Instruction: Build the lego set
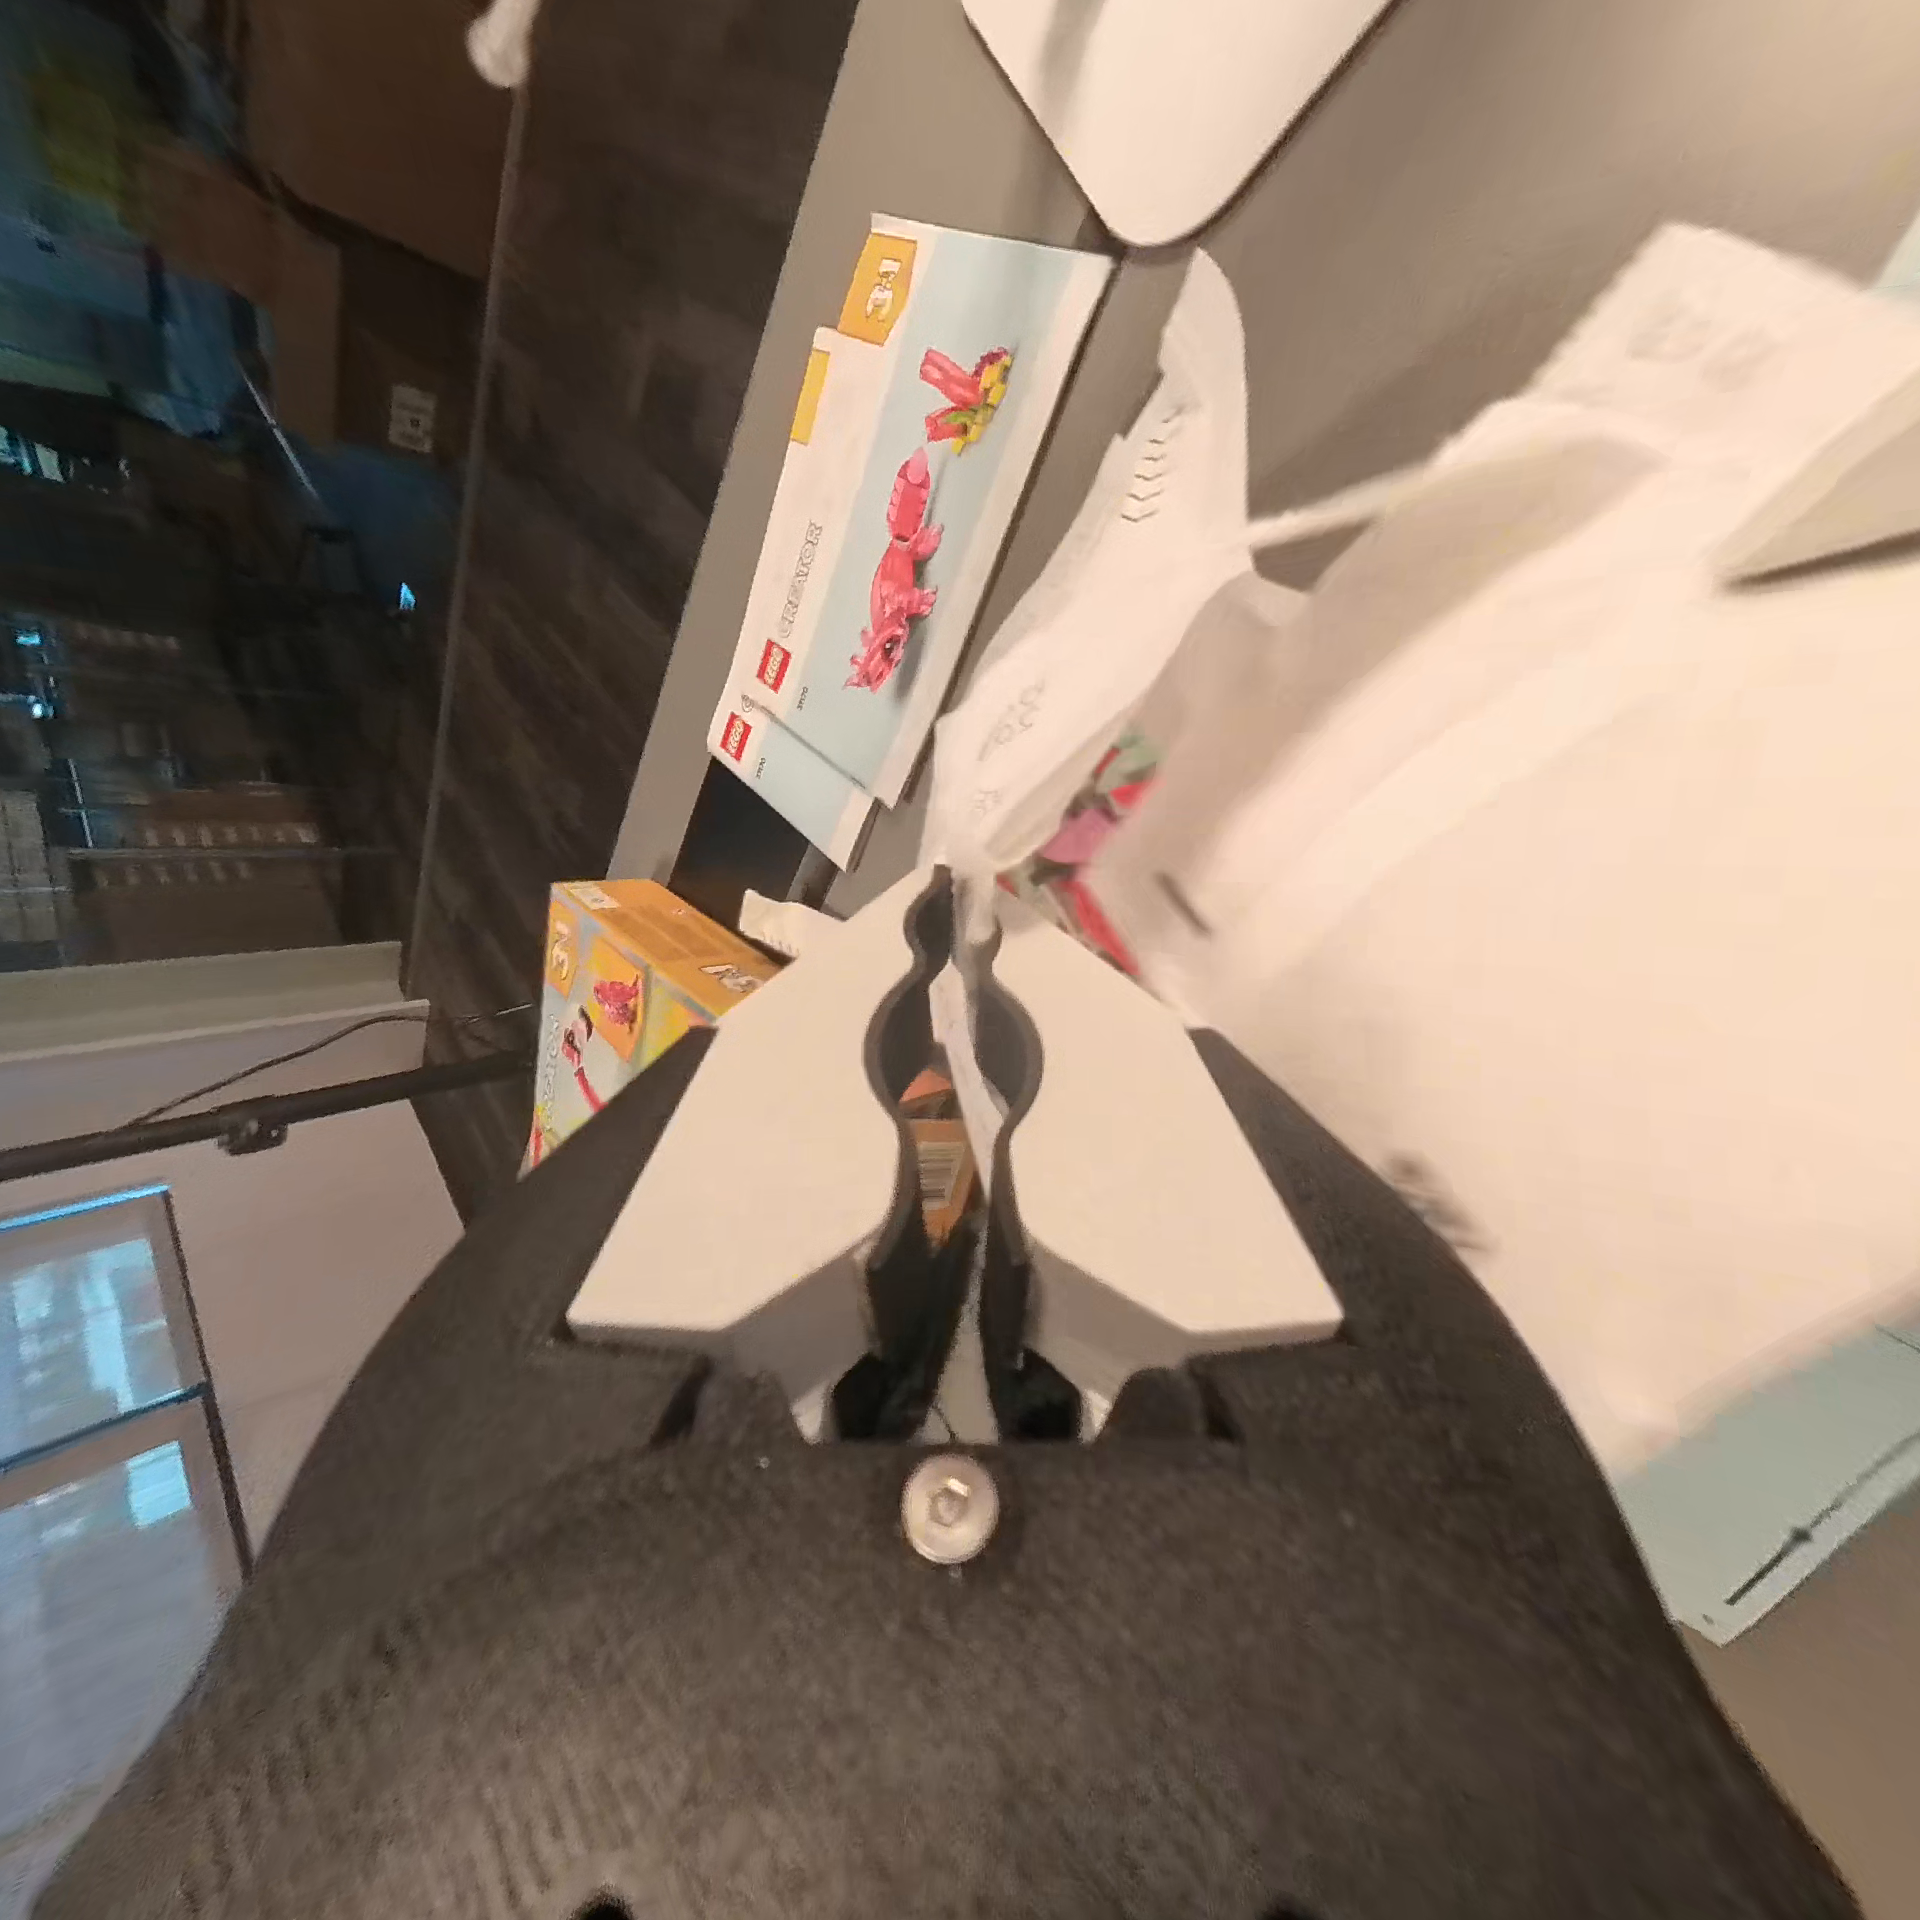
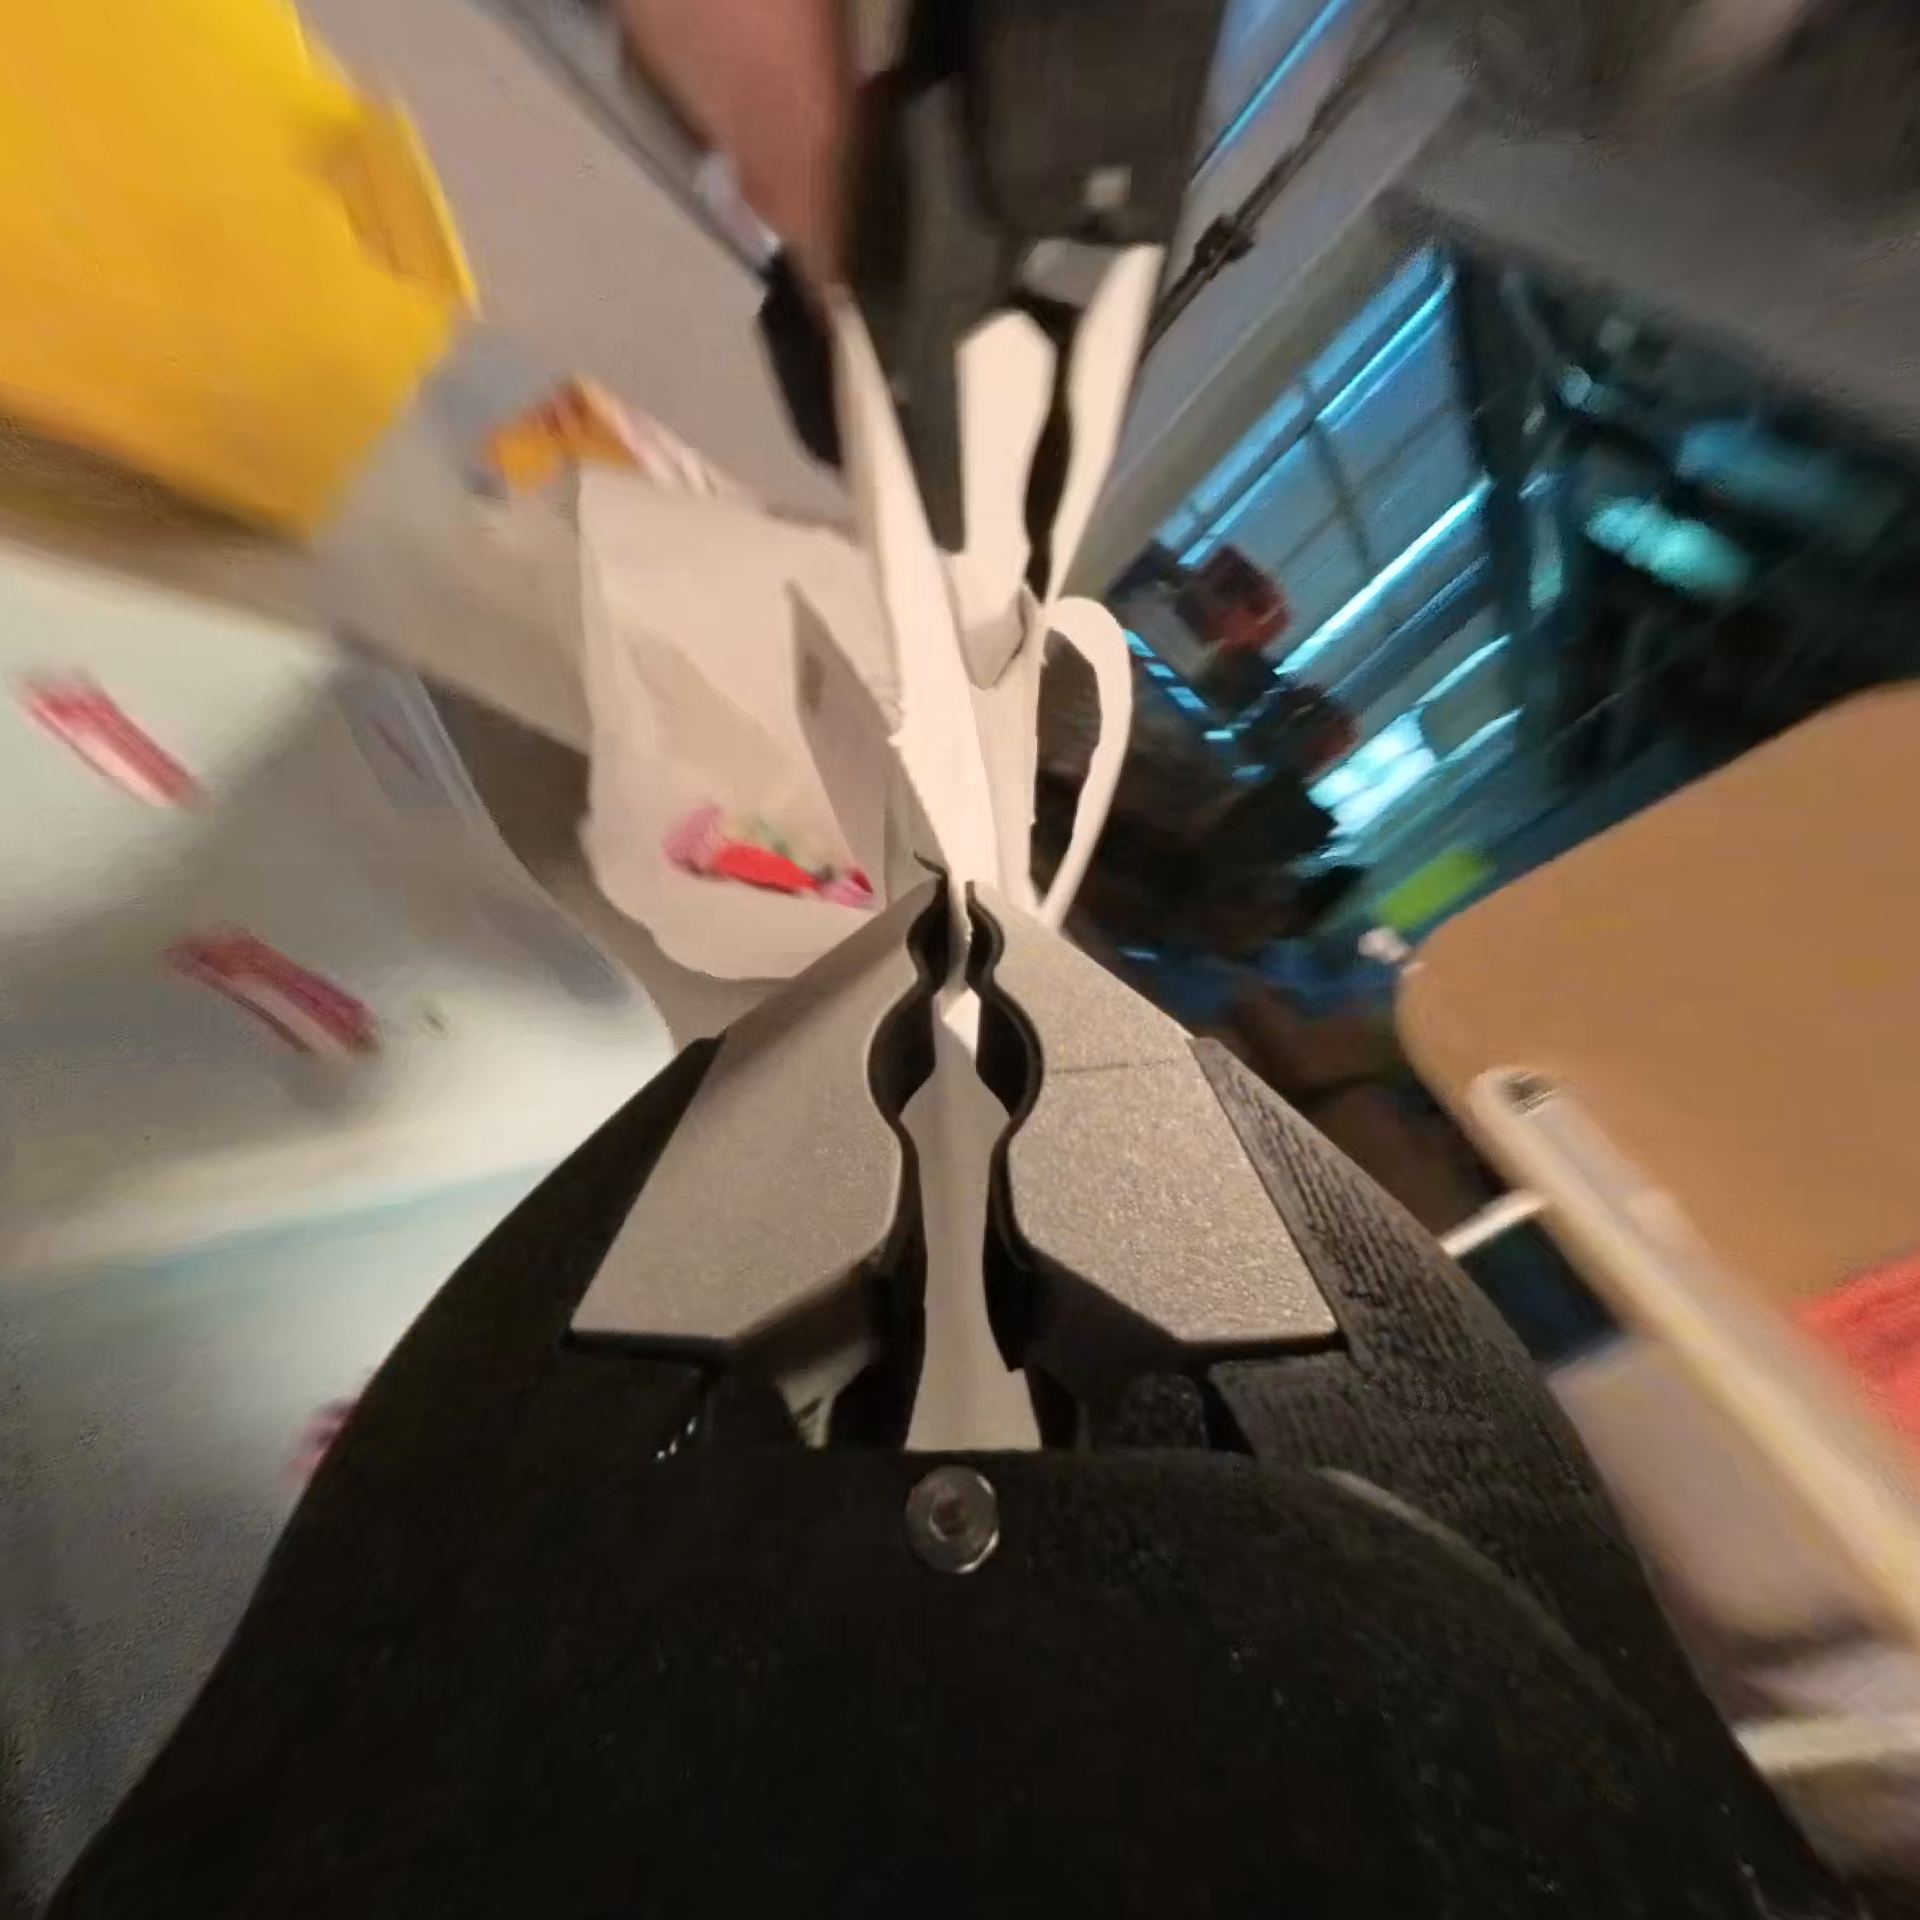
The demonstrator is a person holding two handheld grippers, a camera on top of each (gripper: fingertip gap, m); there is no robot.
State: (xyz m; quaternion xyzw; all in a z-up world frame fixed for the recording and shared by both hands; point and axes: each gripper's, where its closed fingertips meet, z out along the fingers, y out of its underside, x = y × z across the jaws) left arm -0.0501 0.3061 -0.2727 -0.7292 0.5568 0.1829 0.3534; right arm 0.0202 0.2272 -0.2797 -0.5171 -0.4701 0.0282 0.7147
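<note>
A white paper bag (image 1: pixel 1070 665) with pink and red pieces showing through an opening hangs in front of my left gripper (image 1: pixel 961 920). The left gripper is shut on the bag's edge, and a strip of the bag runs back between its white fingers (image 1: pixel 790 1122). In the right wrist view my right gripper (image 2: pixel 958 899) is shut on another edge of the same bag (image 2: pixel 707 665), with white paper pinched at the tips and running back between the grey fingers (image 2: pixel 1132 1143). The left gripper (image 2: pixel 1013 416) shows above it, also on the bag. Both views are blurred by motion.
Two light blue instruction booklets (image 1: pixel 914 499) lie on the grey table (image 1: pixel 1455 208). A yellow toy box (image 1: pixel 623 997) stands near the table's edge and also shows in the right wrist view (image 2: pixel 197 260). A brown board (image 2: pixel 1714 987) is at the right. A white sheet (image 1: pixel 1558 935) lies blurred close by. My hands' fingertips stand some 11 cm from each other.
</note>
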